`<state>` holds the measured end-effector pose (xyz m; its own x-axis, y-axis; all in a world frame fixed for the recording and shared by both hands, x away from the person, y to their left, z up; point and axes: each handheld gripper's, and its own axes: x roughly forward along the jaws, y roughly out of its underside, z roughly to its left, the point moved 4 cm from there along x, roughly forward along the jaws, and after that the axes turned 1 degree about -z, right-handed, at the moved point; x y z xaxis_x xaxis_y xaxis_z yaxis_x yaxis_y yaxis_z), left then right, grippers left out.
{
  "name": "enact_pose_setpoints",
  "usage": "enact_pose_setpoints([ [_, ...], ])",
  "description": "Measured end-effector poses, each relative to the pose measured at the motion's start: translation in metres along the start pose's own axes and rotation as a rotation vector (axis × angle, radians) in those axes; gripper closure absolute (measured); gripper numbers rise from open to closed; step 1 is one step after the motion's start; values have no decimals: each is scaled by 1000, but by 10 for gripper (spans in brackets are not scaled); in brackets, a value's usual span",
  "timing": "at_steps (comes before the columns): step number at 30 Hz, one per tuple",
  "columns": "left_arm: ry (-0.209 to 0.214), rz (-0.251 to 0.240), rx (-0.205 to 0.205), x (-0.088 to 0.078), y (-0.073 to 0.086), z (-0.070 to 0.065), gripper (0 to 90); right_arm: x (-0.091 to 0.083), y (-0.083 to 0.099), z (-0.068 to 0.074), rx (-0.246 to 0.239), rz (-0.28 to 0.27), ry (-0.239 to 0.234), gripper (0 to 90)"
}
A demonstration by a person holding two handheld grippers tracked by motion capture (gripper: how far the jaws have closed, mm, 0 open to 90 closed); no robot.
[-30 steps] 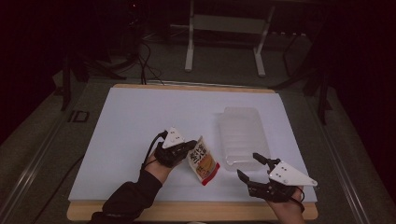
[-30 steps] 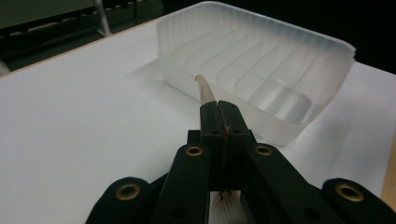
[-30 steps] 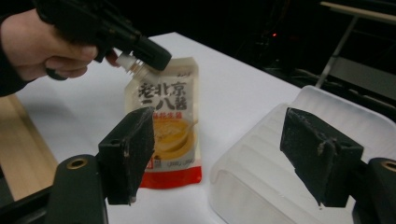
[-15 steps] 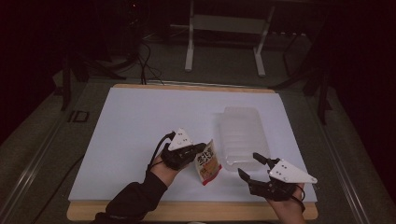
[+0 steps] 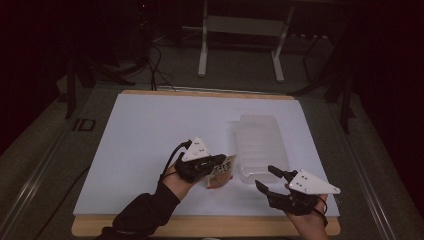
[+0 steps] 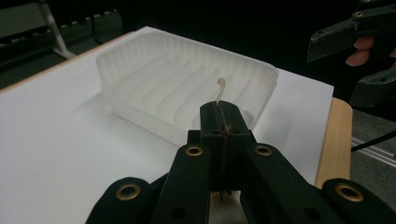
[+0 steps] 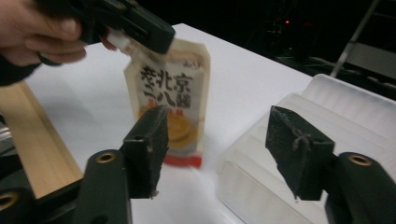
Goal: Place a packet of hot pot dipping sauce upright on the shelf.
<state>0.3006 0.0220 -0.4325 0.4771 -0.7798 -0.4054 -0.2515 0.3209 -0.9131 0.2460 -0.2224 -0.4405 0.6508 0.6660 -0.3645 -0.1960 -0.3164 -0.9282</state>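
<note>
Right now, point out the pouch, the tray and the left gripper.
pouch (image 7: 173, 109), right gripper view, printed front.
tray (image 6: 187, 79), left gripper view, ribbed floor.
left gripper (image 5: 220, 161), high view, jaw tips clamping the pouch.

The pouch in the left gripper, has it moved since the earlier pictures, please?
Yes. The pouch, held in the left gripper, has moved right, closer to the tray, in the high view.
</note>
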Motion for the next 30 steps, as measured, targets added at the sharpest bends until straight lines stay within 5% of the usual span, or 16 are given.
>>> enact_pose_setpoints([
  [7,46,-22,17,-15,-13,8,900,3,0,1,-17,50,-36,301],
  [14,105,-26,64,-21,-22,7,900,5,-14,7,-63,52,-144,335],
  [30,250,-65,104,-35,-41,9,900,11,-38,-5,-142,118,-261,374],
])
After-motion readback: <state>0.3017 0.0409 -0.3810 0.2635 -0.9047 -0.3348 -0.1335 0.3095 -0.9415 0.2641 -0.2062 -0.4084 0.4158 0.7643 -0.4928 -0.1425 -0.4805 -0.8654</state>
